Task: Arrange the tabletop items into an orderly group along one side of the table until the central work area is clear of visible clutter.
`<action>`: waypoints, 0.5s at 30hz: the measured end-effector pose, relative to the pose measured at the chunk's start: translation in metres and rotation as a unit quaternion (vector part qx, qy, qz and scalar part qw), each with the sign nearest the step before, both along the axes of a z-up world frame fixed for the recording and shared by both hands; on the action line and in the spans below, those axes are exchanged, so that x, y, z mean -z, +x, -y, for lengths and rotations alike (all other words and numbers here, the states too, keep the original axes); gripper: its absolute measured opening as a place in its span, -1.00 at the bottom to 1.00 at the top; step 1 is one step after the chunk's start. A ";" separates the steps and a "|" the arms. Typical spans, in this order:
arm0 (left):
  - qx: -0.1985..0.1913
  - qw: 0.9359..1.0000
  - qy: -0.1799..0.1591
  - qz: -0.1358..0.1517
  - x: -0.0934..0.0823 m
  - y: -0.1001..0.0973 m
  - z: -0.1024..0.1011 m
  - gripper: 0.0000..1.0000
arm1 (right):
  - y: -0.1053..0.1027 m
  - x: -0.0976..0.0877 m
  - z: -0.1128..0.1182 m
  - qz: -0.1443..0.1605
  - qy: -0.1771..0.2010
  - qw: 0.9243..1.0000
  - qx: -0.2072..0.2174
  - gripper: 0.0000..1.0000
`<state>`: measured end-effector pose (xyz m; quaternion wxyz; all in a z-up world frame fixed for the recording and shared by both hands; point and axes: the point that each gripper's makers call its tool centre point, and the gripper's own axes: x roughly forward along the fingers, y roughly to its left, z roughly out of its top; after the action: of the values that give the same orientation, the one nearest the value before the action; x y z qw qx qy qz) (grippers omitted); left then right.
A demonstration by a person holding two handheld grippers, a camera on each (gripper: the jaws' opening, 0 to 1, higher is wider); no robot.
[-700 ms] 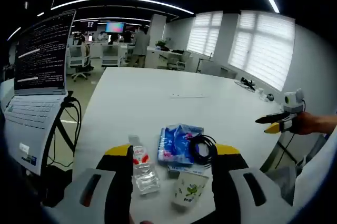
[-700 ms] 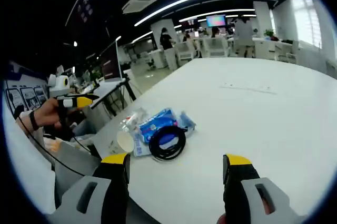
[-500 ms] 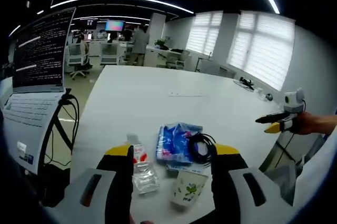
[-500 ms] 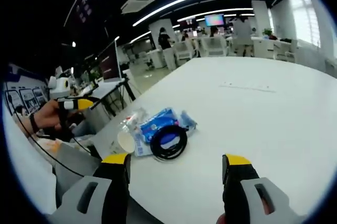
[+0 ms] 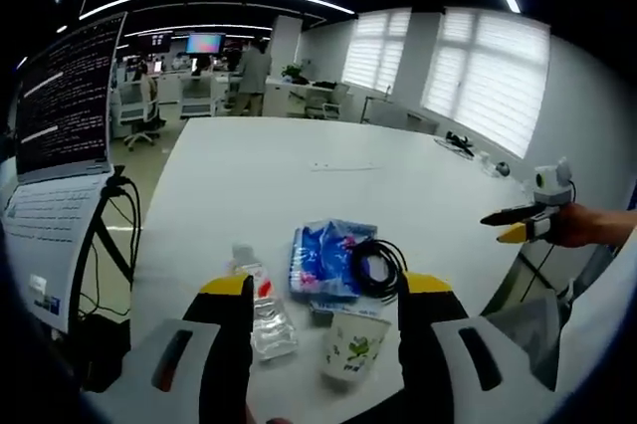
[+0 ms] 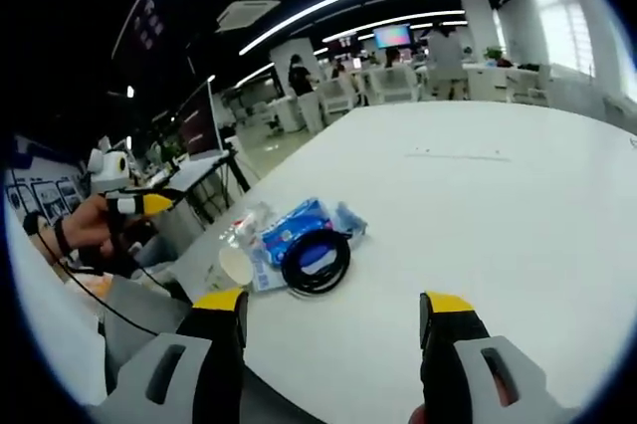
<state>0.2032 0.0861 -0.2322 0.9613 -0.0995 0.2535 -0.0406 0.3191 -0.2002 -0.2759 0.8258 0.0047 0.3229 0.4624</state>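
Near the table edge closest to the left gripper view's camera, at about 6 o'clock in that view, four items sit bunched on the white table (image 5: 299,185): a clear water bottle (image 5: 261,302) lying on its side with a red label, a blue plastic packet (image 5: 323,260), a coil of black cable (image 5: 376,271) resting partly on the packet, and a paper cup (image 5: 350,346) with a green print standing just in front of the packet. The left gripper (image 5: 322,295) has its yellow-tipped jaws spread wide, empty, with the bottle just inside the left jaw and the cup between the two. At 3 o'clock in this view the right gripper (image 5: 518,225) shows small, held in a hand, beyond the table edge. At 9 o'clock a laptop (image 5: 62,145) with lines of text on its screen stands beside the table. From the right gripper view, the same cluster lies at about 9 o'clock on the table (image 6: 478,205): blue packet (image 6: 294,230), cable coil (image 6: 316,262), cup (image 6: 237,267) and bottle (image 6: 251,225) toward the far edge. The right gripper (image 6: 330,307) holds its jaws wide apart and empty over bare tabletop, well apart from the cluster. The left gripper (image 6: 134,205) shows at 9 o'clock, gripped by a hand.
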 end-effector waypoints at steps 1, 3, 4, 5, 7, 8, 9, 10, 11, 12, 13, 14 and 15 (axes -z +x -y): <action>0.000 1.000 0.000 -0.001 0.001 0.000 0.000 0.17 | 0.000 0.000 0.000 0.000 -0.001 1.000 0.000 0.44; 0.001 1.000 0.000 -0.003 0.003 -0.001 -0.001 0.17 | -0.001 0.000 0.000 0.001 0.000 1.000 0.000 0.44; 0.002 1.000 0.000 -0.004 0.005 -0.002 -0.002 0.17 | -0.001 0.000 0.000 0.000 0.001 1.000 0.003 0.44; 0.003 1.000 0.001 -0.005 0.006 -0.002 -0.002 0.17 | -0.001 0.000 0.000 -0.001 0.003 1.000 0.005 0.44; 0.004 1.000 0.002 -0.005 0.005 -0.003 -0.003 0.16 | -0.001 0.001 0.000 -0.002 0.003 1.000 0.006 0.44; 0.004 1.000 0.002 -0.005 0.005 -0.003 -0.003 0.16 | -0.002 0.001 0.001 -0.002 0.002 1.000 0.006 0.43; 0.004 1.000 0.002 -0.006 0.006 -0.003 -0.004 0.16 | -0.002 0.001 0.001 -0.003 0.001 1.000 0.006 0.43; 0.005 1.000 0.003 -0.007 0.007 -0.003 -0.006 0.16 | -0.003 0.002 0.001 -0.004 0.001 1.000 0.006 0.44; 0.005 1.000 0.003 -0.007 0.008 -0.004 -0.007 0.16 | -0.003 0.002 0.001 -0.004 0.001 1.000 0.006 0.44; 0.005 1.000 0.002 -0.008 0.009 -0.004 -0.007 0.16 | -0.003 0.003 0.001 -0.005 0.001 1.000 0.007 0.43; 0.005 1.000 0.002 -0.009 0.010 -0.004 -0.008 0.16 | -0.004 0.003 0.001 -0.005 0.001 1.000 0.008 0.43; 0.006 1.000 0.003 -0.010 0.011 -0.005 -0.008 0.16 | -0.004 0.003 0.000 -0.006 0.001 1.000 0.008 0.43; 0.007 1.000 0.004 -0.010 0.012 -0.005 -0.009 0.16 | -0.004 0.004 0.000 -0.007 0.002 1.000 0.010 0.43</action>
<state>0.1983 0.0946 -0.2438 0.9587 -0.0947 0.2644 -0.0453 0.3153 -0.2006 -0.2795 0.8279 0.0125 0.3282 0.4547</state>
